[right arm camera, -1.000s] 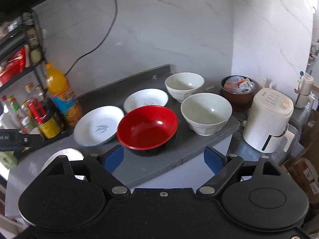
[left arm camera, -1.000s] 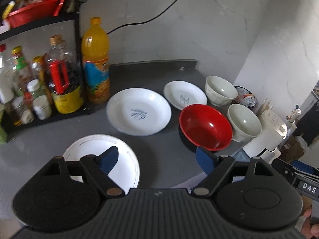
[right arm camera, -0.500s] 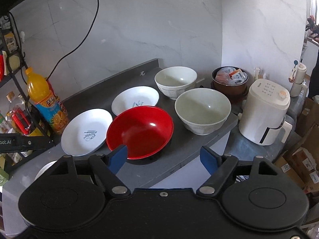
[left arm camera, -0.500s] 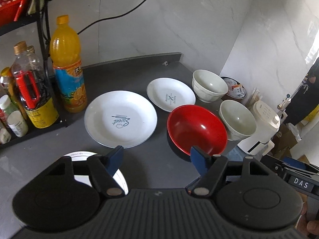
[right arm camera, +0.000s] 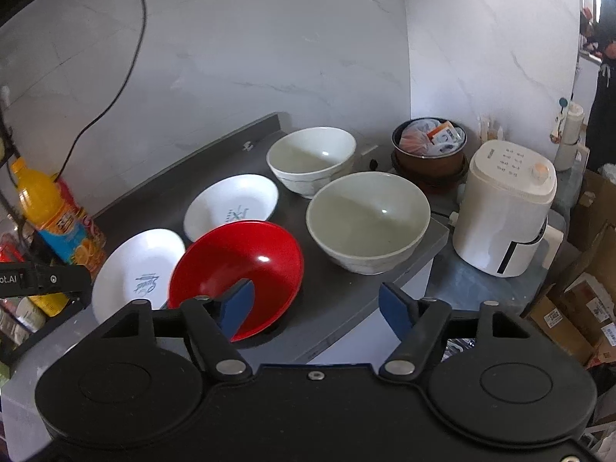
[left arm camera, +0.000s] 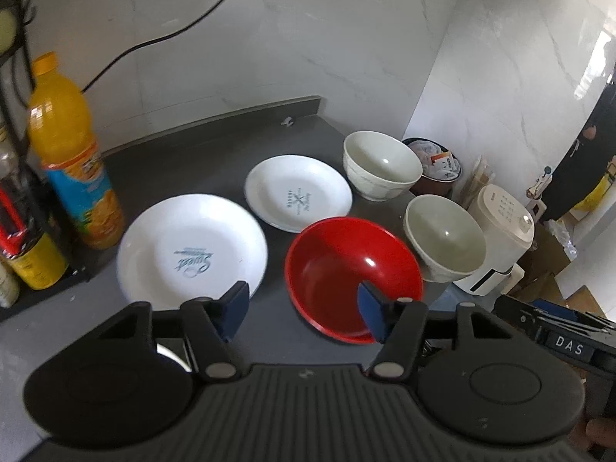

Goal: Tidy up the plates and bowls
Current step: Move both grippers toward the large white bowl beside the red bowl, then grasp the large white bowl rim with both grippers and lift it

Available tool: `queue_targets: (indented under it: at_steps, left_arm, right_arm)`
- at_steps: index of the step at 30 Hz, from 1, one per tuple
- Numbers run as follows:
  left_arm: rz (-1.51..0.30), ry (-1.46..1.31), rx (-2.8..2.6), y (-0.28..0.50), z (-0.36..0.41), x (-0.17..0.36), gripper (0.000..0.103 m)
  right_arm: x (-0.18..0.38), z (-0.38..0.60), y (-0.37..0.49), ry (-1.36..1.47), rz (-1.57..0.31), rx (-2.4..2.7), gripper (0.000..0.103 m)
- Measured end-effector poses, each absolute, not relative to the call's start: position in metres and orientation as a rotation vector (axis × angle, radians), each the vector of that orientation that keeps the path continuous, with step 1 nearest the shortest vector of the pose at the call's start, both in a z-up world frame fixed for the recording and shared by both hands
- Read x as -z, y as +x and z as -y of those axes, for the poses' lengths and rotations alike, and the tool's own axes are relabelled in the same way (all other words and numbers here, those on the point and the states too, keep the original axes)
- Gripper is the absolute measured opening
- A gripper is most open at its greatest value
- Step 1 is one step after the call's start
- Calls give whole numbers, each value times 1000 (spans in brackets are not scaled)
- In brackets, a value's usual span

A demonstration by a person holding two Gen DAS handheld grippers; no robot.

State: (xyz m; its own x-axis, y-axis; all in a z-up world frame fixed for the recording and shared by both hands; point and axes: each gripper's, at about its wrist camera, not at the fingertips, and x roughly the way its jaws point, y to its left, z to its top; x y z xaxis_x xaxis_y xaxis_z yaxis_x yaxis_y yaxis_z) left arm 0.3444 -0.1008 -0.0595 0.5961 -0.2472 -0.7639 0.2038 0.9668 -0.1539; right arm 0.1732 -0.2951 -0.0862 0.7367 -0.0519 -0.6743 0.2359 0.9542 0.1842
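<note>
Left wrist view: the left gripper [left arm camera: 304, 310] is held above a dark grey counter [left arm camera: 184, 161], its blue-padded jaws spread wide apart with nothing between them. Beyond the fingertips a red bowl [left arm camera: 352, 271] sits upright, mouth facing up, near the counter's front edge. To its left lies a large white plate [left arm camera: 192, 248], flat, its printed lettering seen upside down. Behind the red bowl lies a smaller white plate [left arm camera: 298, 192], also flat. Two pale bowls stand upright to the right: a rear bowl [left arm camera: 381, 171] and a front bowl [left arm camera: 444, 236], the latter just beside the red bowl. All of these pieces are round, so no long axis can be told. An orange juice bottle [left arm camera: 69, 154] stands upright at the left. A sliver of a further white plate [left arm camera: 171, 352] is seen only here, low behind the left finger.

In the right wrist view, the right gripper [right arm camera: 317, 310] is likewise held with jaws wide apart and empty, in front of the red bowl and the front pale bowl. Shown clearly only here are a wall socket with a black cable [right arm camera: 134, 38], a white countertop appliance [right arm camera: 508, 211] and cardboard boxes [right arm camera: 577, 319] at the right.
</note>
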Motion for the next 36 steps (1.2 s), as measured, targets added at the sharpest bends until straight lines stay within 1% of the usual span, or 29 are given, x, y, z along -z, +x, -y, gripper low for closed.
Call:
queue_targets:
  at_steps: [3, 7, 11, 15, 17, 19, 21, 22, 24, 27, 29, 31, 36]
  left_arm:
    - [-903, -48, 264, 359, 119, 63, 61]
    - [-931, -45, 238, 383, 146, 70, 61]
    - [-947, -37, 211, 404, 176, 79, 61]
    - [-964, -54, 206, 425, 204, 87, 61]
    - [-972, -44, 193, 433, 220, 92, 60]
    - [-986, -48, 193, 441, 233, 97, 53]
    - [-1003, -53, 187, 450, 245, 102, 51]
    - [-1009, -54, 180, 455, 251, 105, 48]
    - [-1019, -57, 175, 462, 261, 109, 46]
    - [-1035, -62, 172, 469, 272, 115, 43]
    - [-1049, -62, 169, 474, 278, 120, 38]
    - [-1066, -74, 167, 478, 283, 125, 32]
    - [-1111, -90, 172, 491, 296, 139, 27]
  right_arm:
    - [93, 311, 186, 280, -741, 154, 67]
    - [103, 337, 206, 287, -772, 134, 58]
    - [111, 367, 228, 290, -798, 121, 55]
    - [121, 398, 251, 293, -834, 97, 47]
    - [125, 410, 260, 286, -851, 85, 45]
    - [130, 421, 269, 280, -864, 74, 43]
    - [135, 431, 278, 277, -879, 61, 41]
    - [138, 436, 282, 278, -889, 53, 39]
    - [143, 445, 290, 283, -907, 39, 39]
    - [150, 454, 301, 283, -939, 8, 35]
    - [155, 458, 307, 285, -955, -18, 34]
    - [158, 461, 313, 280, -970, -36, 30]
    - [167, 469, 325, 288, -996, -65, 27]
